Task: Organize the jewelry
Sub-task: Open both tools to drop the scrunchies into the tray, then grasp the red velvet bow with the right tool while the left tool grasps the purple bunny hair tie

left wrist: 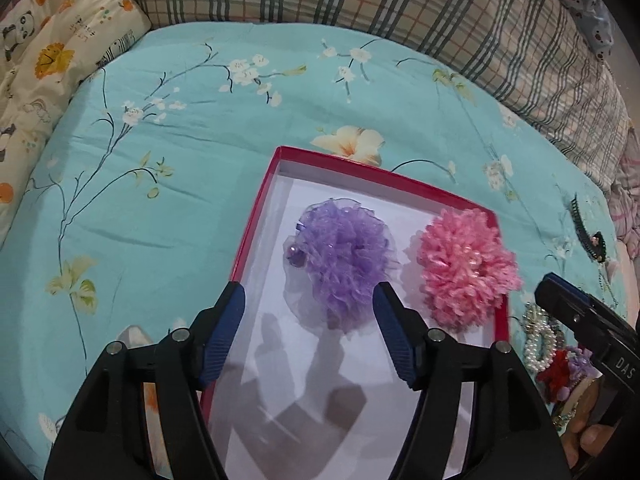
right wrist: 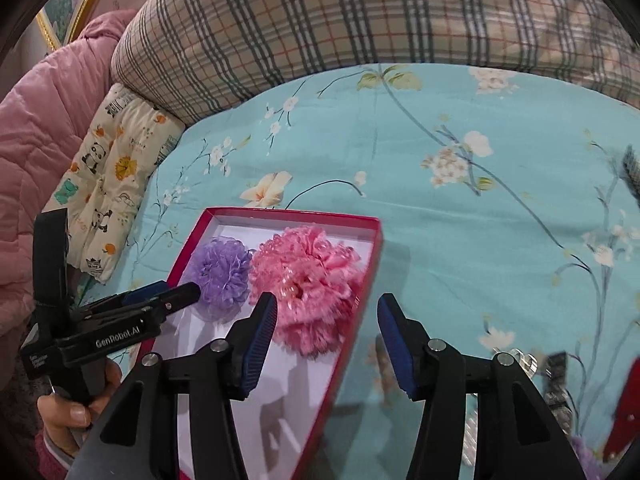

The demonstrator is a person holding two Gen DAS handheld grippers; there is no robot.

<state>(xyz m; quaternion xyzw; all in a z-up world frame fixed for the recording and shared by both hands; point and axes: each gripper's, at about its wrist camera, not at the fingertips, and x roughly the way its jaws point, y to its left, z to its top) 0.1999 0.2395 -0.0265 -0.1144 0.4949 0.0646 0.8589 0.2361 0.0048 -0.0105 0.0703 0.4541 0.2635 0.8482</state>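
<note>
The left gripper point(left wrist: 308, 304) hangs over the near part of a red box point(left wrist: 256, 216), its blue pads spread well apart with nothing between them. They touch nothing: the purple scrunchie point(left wrist: 344, 256) lies free on the white floor of the box, just past the right-hand pad, and only the gripper's shadow falls on the floor beneath. Seen from the right wrist, the same tool shows from the side at the left edge, held in a hand point(right wrist: 72, 412) with a pink sleeve behind it.

The right gripper point(right wrist: 326, 312) is likewise released, jaws parted about halfway and empty. Its left pad stands over the box just in front of the pink scrunchie point(right wrist: 308, 288), while its right pad stands over the bedsheet point(right wrist: 460, 240) outside the box's right wall. Whether the left pad brushes the pink frills cannot be told.

The two scrunchies sit side by side in the far half of the box, purple left, pink right against the right wall.

To the right of the box, on the sheet, lies a heap of other jewelry point(left wrist: 548, 344): pearl bracelets and red and purple pieces. Farther off is a black hair clip point(left wrist: 588, 236). Beyond the sheet runs a plaid pillow point(left wrist: 360, 0), with a cartoon-print cushion point(left wrist: 48, 52) at the left.
</note>
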